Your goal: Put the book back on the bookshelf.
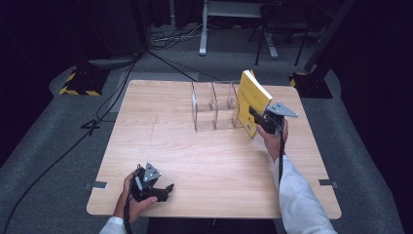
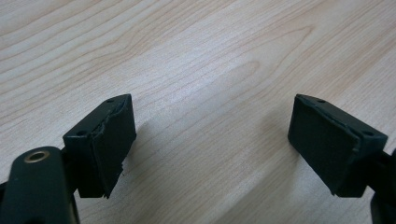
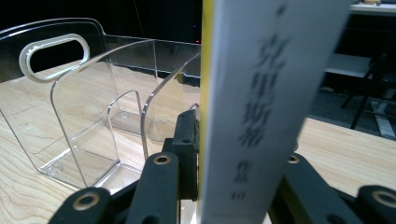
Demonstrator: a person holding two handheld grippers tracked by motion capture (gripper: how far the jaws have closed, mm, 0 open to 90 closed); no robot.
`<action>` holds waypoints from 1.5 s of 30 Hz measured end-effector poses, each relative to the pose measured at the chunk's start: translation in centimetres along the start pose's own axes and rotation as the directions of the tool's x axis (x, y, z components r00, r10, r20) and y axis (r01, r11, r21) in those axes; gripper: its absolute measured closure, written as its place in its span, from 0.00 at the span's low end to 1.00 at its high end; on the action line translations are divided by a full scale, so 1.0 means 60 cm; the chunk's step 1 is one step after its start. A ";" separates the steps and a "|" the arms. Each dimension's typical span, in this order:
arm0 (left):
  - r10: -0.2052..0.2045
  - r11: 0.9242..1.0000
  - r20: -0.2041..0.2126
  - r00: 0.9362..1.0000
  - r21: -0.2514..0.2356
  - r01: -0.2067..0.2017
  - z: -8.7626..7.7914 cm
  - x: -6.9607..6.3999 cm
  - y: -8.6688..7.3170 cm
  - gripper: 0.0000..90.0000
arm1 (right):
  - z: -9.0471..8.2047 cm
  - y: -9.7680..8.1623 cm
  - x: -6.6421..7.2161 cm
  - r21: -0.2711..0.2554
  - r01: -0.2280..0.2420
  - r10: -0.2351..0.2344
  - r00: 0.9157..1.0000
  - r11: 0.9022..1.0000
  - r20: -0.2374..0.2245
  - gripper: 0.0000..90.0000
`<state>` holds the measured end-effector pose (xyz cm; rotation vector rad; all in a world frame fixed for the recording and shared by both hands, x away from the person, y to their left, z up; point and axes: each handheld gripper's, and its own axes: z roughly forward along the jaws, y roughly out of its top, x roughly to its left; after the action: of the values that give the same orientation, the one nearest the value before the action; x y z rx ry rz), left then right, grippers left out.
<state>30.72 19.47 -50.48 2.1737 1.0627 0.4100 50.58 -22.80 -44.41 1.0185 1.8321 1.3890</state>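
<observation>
Right gripper (image 3: 233, 154) grips a book (image 3: 261, 107) upright, spine toward the camera: white with a yellow edge on its left, carrying blurred dark characters, possibly a title. The black fingers (image 3: 187, 149) press on both sides of it. Left of the fingers and just beyond them stands a clear plastic rack (image 3: 79, 116) with curved dividers and an oval handle cutout, resting on the wooden surface (image 3: 345, 154).
</observation>
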 end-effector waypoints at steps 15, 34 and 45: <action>0.005 1.000 -0.004 1.000 -0.002 -0.005 0.000 0.001 0.000 0.17 | 0.009 0.025 0.008 -0.022 0.066 -0.065 0.997 0.998 0.045 0.85; 0.022 1.000 0.011 1.000 -0.003 -0.022 0.000 0.000 0.000 0.17 | 0.056 0.043 0.005 -0.049 0.032 -0.028 0.997 0.998 0.078 0.85; 0.023 1.000 0.011 1.000 -0.001 -0.023 0.000 0.000 0.000 0.17 | 0.062 0.022 0.006 -0.042 0.029 -0.026 0.997 0.999 0.069 0.84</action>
<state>30.71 19.46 -50.47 2.1865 1.0321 0.4088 53.78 -20.49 -44.11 1.0025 1.7533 1.3552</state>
